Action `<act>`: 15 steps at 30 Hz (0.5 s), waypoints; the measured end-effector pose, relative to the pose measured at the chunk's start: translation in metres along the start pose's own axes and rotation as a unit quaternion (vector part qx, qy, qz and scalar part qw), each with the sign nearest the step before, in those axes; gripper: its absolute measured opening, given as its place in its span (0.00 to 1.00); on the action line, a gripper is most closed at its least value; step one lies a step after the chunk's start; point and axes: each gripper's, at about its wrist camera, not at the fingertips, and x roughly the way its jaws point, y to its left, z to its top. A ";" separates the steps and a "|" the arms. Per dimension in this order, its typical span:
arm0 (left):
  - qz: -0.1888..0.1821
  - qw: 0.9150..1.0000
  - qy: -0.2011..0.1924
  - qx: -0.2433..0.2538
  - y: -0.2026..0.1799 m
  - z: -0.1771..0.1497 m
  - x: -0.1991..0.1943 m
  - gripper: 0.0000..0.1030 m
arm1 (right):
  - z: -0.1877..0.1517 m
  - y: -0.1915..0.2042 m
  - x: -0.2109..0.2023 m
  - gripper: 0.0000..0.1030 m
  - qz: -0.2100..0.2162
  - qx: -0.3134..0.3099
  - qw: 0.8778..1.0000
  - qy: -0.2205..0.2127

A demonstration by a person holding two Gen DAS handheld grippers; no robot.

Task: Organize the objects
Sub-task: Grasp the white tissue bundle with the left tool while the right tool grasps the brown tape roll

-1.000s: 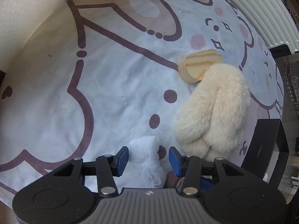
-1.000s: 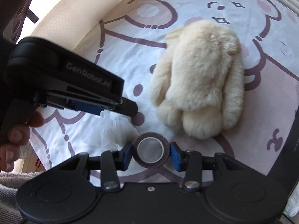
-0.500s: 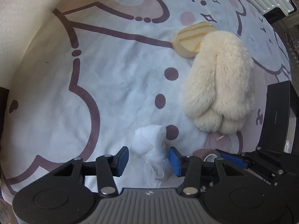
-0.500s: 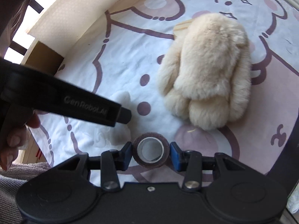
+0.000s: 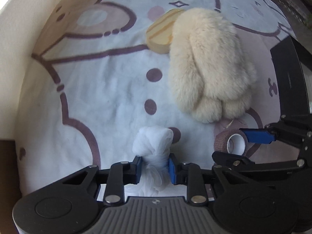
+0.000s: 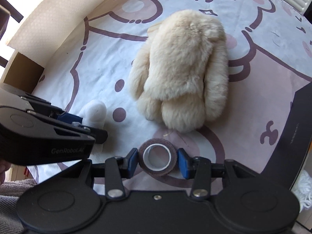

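My left gripper (image 5: 155, 170) is shut on a white knotted mesh cloth (image 5: 153, 143), which also shows in the right wrist view (image 6: 95, 113). My right gripper (image 6: 158, 160) is shut on a brown tape roll (image 6: 158, 157) with a white core; the roll also shows in the left wrist view (image 5: 232, 143), to the right of the cloth. A cream fluffy plush rabbit (image 5: 209, 68) lies on the patterned blanket (image 5: 101, 81) ahead of both grippers, and shows in the right wrist view (image 6: 183, 68). A round wooden disc (image 5: 160, 35) lies partly under the plush.
A black box (image 5: 288, 74) stands at the right edge of the blanket and shows in the right wrist view (image 6: 296, 124). A cream wall (image 6: 48, 19) runs along the left. A brown cardboard box (image 6: 21, 72) sits at the left.
My left gripper has closed on the white cloth and drawn back and up. The right gripper still holds the tape roll and now sits level with the left one, to its right.
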 end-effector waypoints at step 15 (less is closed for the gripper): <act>0.004 1.000 0.009 0.008 0.002 0.001 0.005 0.29 | -0.001 0.003 0.002 0.44 -0.005 -0.003 1.000 0.007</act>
